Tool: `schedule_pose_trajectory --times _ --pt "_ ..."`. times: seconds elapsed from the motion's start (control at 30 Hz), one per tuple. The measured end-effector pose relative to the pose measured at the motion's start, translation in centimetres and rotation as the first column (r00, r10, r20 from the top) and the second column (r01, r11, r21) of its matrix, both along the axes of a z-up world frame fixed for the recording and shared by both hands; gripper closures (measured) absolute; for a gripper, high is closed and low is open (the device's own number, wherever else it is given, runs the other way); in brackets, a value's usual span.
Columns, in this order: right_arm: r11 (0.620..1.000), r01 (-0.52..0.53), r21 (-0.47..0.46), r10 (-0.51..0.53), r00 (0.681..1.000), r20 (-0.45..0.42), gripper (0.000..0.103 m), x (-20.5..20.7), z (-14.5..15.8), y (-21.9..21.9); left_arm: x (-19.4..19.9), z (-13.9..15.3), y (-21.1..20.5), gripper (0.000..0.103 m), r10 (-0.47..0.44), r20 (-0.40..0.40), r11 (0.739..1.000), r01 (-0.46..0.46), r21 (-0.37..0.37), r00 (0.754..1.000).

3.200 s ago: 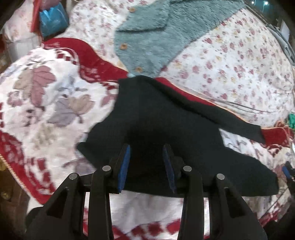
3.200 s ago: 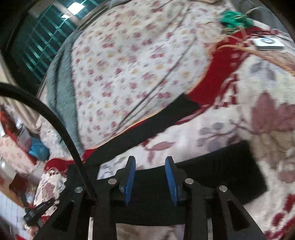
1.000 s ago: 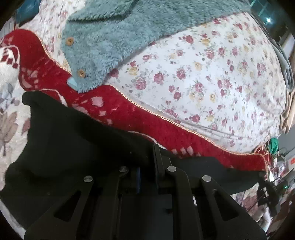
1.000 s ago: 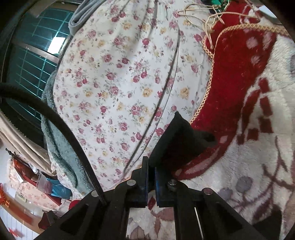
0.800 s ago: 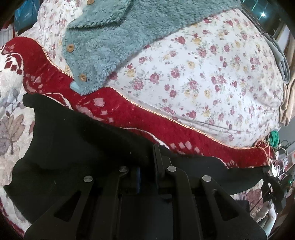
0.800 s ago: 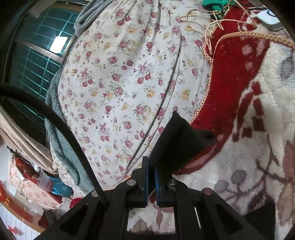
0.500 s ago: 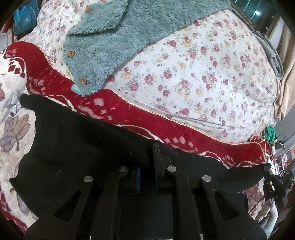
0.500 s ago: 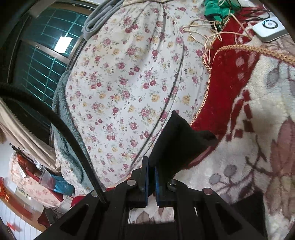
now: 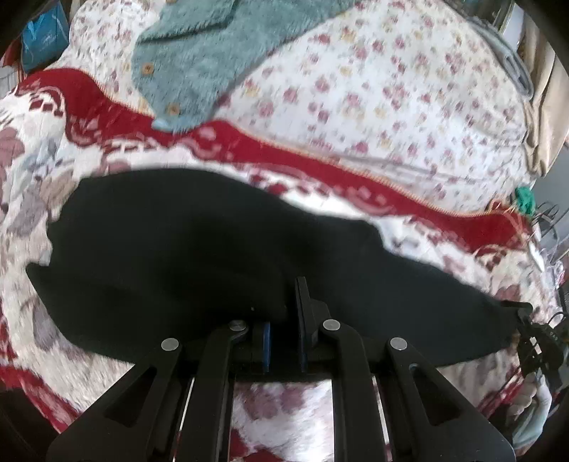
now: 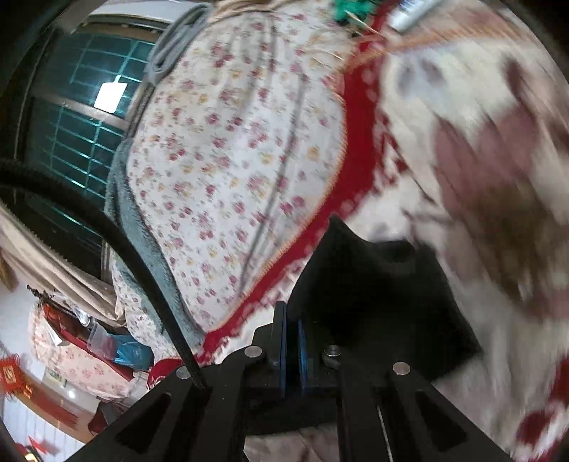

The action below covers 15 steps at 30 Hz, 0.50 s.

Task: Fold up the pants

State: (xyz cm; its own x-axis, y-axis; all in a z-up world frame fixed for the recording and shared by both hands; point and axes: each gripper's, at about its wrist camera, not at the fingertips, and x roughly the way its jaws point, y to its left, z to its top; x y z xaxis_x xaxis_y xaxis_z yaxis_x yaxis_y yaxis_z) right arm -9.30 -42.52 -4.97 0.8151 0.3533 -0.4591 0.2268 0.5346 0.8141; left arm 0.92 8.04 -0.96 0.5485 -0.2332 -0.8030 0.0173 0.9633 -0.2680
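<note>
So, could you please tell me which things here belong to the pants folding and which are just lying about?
Job:
black pants
left gripper, shut on them
right gripper, shut on them

Lying about:
teal fleece garment with buttons
floral quilt
red-bordered blanket
blue bag

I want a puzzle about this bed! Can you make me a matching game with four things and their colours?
Things:
1. pants
2. fluffy cardigan
3. blanket border
4. flowered quilt

Colours:
A. red
B. white with small pink flowers
C. black
D. grey-green

Pairs: 1-C, 2-D, 3-A, 4-B
</note>
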Motion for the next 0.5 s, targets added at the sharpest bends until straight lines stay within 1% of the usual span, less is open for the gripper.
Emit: schedule_pose_trajectory --times 0.07,0.13,0.17,0.3,0.37,0.43,0.47,0.5 --pt "0.999 0.018 0.034 -0.017 0.999 -0.031 0.098 -0.4 -1.5 -0.5 -0.1 -0.8 0.1 0.093 0.006 -0.019 1.000 -0.006 -0.001 1.000" --pt "0.997 0.030 0.069 -0.027 0.999 -0.044 0.098 -0.7 -2.4 -0.8 -0.3 -0.9 0.3 0.093 0.012 -0.018 1.000 -0.013 -0.013 1.000" --pt "0.997 0.030 0.069 -0.027 0.998 -0.052 0.098 -0.8 -2.6 -0.8 -0.4 -0.8 0.5 0.093 0.015 -0.012 1.000 -0.015 -0.018 1.000" --pt "0.999 0.021 0.050 -0.018 0.998 -0.055 0.098 -1.1 -2.3 -0.4 -0.8 -0.1 0.8 0.093 0.028 0.013 0.999 -0.027 -0.026 1.000" --pt "0.998 0.031 0.062 -0.029 0.999 -0.033 0.098 -1.6 -1.8 -0.5 -1.1 0.2 0.9 0.093 0.031 0.022 0.999 -0.031 -0.030 0.999" --pt "0.999 0.038 0.036 -0.038 0.999 -0.022 0.098 -2.1 -1.2 -0.4 -1.4 0.3 0.8 0.093 0.025 0.032 0.999 -0.024 -0.021 0.999" --pt "0.999 0.039 0.008 -0.039 0.998 -0.042 0.098 -2.2 -1.1 -0.4 -1.4 0.1 0.7 0.093 0.020 0.032 1.000 -0.019 -0.009 0.999" --pt "0.999 0.037 -0.002 -0.037 0.997 -0.066 0.098 -2.0 -1.3 -0.4 -1.3 -0.3 0.6 0.093 0.019 0.024 1.000 -0.019 0.002 1.000"
